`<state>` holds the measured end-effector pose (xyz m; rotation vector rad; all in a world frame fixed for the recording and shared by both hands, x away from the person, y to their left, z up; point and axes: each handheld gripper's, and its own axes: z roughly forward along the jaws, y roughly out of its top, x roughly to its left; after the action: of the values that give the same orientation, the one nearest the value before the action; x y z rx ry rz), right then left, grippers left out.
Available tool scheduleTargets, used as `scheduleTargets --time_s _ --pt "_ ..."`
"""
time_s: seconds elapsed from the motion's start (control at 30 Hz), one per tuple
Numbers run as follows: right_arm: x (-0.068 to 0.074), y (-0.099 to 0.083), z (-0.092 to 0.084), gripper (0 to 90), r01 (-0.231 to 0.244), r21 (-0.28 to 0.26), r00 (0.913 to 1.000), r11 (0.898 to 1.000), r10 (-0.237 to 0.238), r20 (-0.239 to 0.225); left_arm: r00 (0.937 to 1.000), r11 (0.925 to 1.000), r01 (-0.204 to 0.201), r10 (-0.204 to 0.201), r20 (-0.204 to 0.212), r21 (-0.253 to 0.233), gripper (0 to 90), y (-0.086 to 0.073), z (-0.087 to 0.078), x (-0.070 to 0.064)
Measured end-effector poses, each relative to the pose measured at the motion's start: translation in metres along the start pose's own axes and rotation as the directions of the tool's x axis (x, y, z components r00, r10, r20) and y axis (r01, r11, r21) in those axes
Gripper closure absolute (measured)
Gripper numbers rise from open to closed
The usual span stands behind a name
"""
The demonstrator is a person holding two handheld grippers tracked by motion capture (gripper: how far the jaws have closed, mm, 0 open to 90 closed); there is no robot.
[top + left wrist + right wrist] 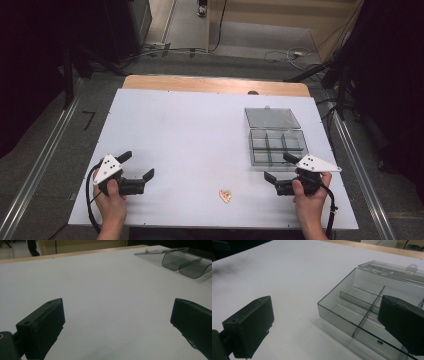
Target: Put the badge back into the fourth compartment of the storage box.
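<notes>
A clear grey compartment box [278, 146] lies on the right of the white table [200, 130], its lid [272, 118] flat open behind it. A small orange and white piece [225, 196] lies near the front edge, between the hands. My left gripper [136, 165] rests open at the front left, with nothing between its jaws. My right gripper [280, 167] is open at the front right, just in front of the box's near edge. In the right gripper view the box [364, 307] sits close ahead, its dividers visible. The left gripper view shows the box [186, 262] far off at the upper right.
The white sheet covers a wooden tabletop whose bare strip [215, 84] shows at the back. Metal rails [35, 170] run along both sides of the table. Cables [290, 54] lie on the floor beyond it.
</notes>
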<state>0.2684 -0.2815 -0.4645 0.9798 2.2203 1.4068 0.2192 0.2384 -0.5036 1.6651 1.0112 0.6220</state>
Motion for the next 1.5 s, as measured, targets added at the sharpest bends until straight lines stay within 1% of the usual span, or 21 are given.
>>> scheduleTargets --time_s 0.3,0.47,0.53,0.57,0.6,0.73,0.97,1.2,1.33,1.5 --pt "0.009 0.013 0.012 0.0 0.005 -0.005 0.9997 1.0 -0.005 -0.022 1.0 1.0 0.002 -0.002 0.001 -0.001 0.2 0.0 0.0 0.0" --pt "0.018 0.017 0.02 0.0 0.013 -0.001 0.9988 1.0 -0.013 -0.046 1.0 1.0 0.002 -0.002 0.003 -0.001 0.2 0.0 0.0 0.0" --pt "0.021 0.018 0.023 1.7 0.012 -0.003 0.9985 1.0 -0.012 -0.054 1.0 1.0 0.003 -0.003 0.003 -0.002 0.2 0.0 0.0 0.0" --pt "0.024 0.019 0.026 1.9 0.01 -0.003 0.9979 1.0 -0.011 -0.064 1.0 1.0 0.003 -0.003 0.004 -0.001 0.2 0.0 0.0 0.0" --pt "0.024 0.019 0.026 1.9 0.01 -0.003 0.9979 1.0 -0.011 -0.064 1.0 1.0 0.003 -0.003 0.004 -0.001 0.2 0.0 0.0 0.0" --pt "0.03 0.019 0.031 1.9 0.008 -0.002 0.9956 1.0 -0.008 -0.093 1.0 1.0 0.002 -0.002 0.004 0.001 0.2 0.0 0.0 0.0" --pt "0.042 0.021 0.039 2.9 0.025 0.02 0.9902 0.999 -0.022 -0.138 1.0 1.0 0.002 -0.002 0.005 0.004 0.2 0.0 0.0 0.0" --pt "0.048 0.02 0.043 3.6 0.021 0.039 0.9876 0.999 -0.015 -0.157 1.0 1.0 0.002 -0.002 0.009 0.006 0.2 0.001 0.001 0.0" --pt "0.052 0.019 0.046 4.5 0.037 0.054 0.9868 0.998 -0.028 -0.159 0.9999 1.0 -0.002 0.001 0.011 0.009 0.2 0.001 0.001 0.0" --pt "0.059 0.018 0.051 5.7 0.054 0.073 0.9812 0.996 -0.04 -0.189 0.9999 1.0 0.002 -0.002 0.012 0.008 0.2 0.001 0.001 0.0"
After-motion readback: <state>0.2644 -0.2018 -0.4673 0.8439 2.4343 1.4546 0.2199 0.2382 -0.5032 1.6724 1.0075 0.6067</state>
